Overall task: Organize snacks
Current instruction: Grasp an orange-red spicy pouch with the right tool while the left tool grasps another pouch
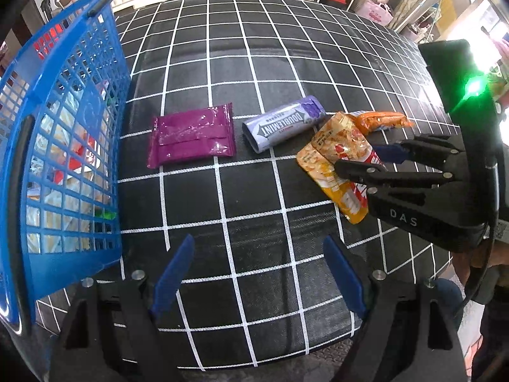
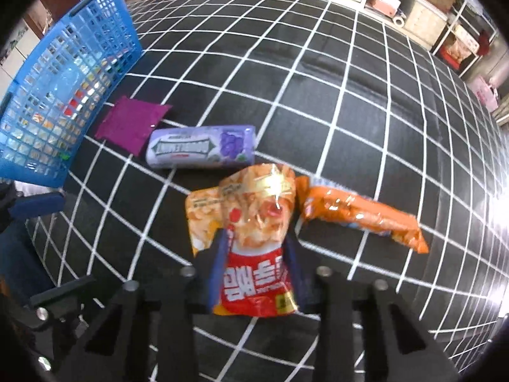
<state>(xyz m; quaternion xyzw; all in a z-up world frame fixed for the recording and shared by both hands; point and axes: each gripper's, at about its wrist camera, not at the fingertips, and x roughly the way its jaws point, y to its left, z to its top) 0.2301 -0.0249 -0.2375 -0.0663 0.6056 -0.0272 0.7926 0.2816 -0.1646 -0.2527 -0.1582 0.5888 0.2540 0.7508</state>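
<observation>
The right gripper (image 2: 256, 251) is pinching the red-and-yellow snack bag (image 2: 254, 238) near its lower end, both blue pads pressing on the foil. The left gripper (image 1: 257, 273) is hanging empty, jaws wide apart, just beside the blue basket (image 1: 63, 146), which is already holding other packets.

The hold is looking thin: the foil is slick and crumpled, so the bag is liable to slide out while travelling to the basket. Its far end is touching the orange packet (image 2: 359, 216) and lying near the gum pack (image 2: 200, 149), so a low, dragging lift is likely to shove either one. The purple wrapper (image 2: 130, 124) is waiting nearest the basket, and a low swing could sweep it aside.
</observation>
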